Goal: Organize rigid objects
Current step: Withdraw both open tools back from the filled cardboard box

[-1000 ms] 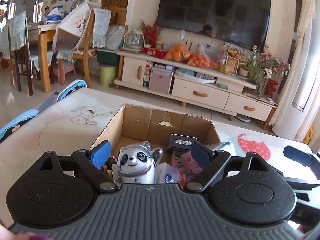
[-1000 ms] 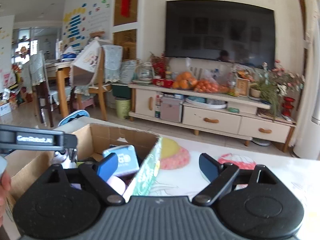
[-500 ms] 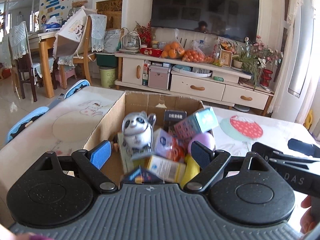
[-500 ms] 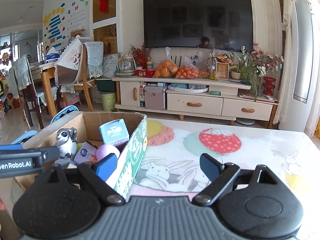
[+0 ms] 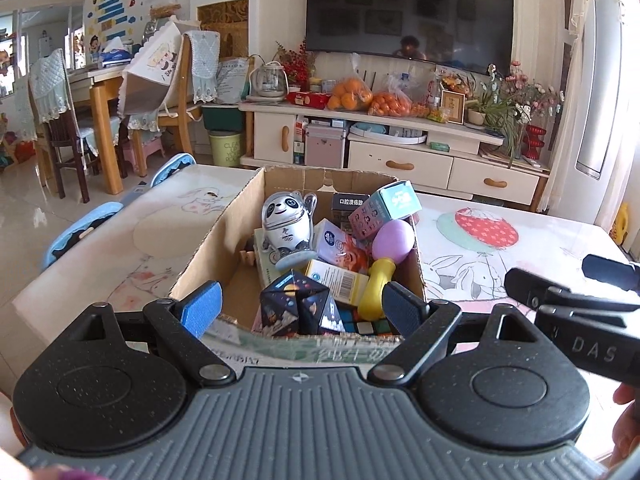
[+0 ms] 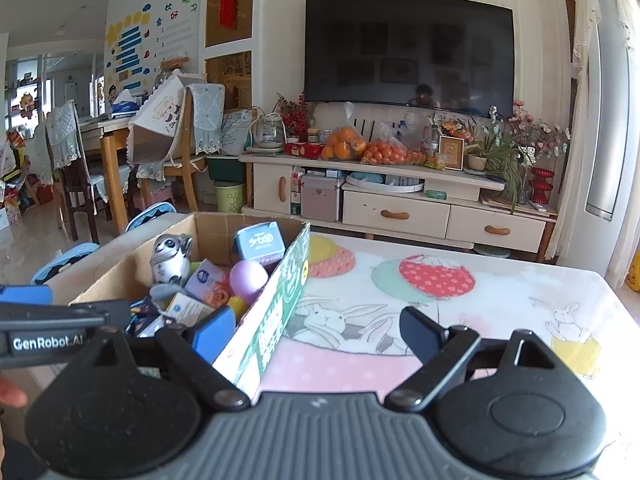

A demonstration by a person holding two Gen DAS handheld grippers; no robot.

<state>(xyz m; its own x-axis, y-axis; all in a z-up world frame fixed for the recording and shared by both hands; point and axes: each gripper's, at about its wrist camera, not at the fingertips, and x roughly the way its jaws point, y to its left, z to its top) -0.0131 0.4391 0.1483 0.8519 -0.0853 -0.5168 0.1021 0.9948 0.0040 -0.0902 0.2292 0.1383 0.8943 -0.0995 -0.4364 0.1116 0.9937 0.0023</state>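
one cardboard box (image 5: 208,248); one panda figure (image 5: 286,226); one purple egg (image 5: 394,238)

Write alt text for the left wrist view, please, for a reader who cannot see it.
An open brown cardboard box full of small items sits on a table with a rabbit-print cloth, just ahead of the open, empty left gripper. Inside stand a silver panda figurine and a purple egg-shaped toy.

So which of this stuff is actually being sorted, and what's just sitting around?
Being sorted:
cardboard box
panda figure
purple egg
yellow toy
small cartons

Just there:
oranges
television
kettle
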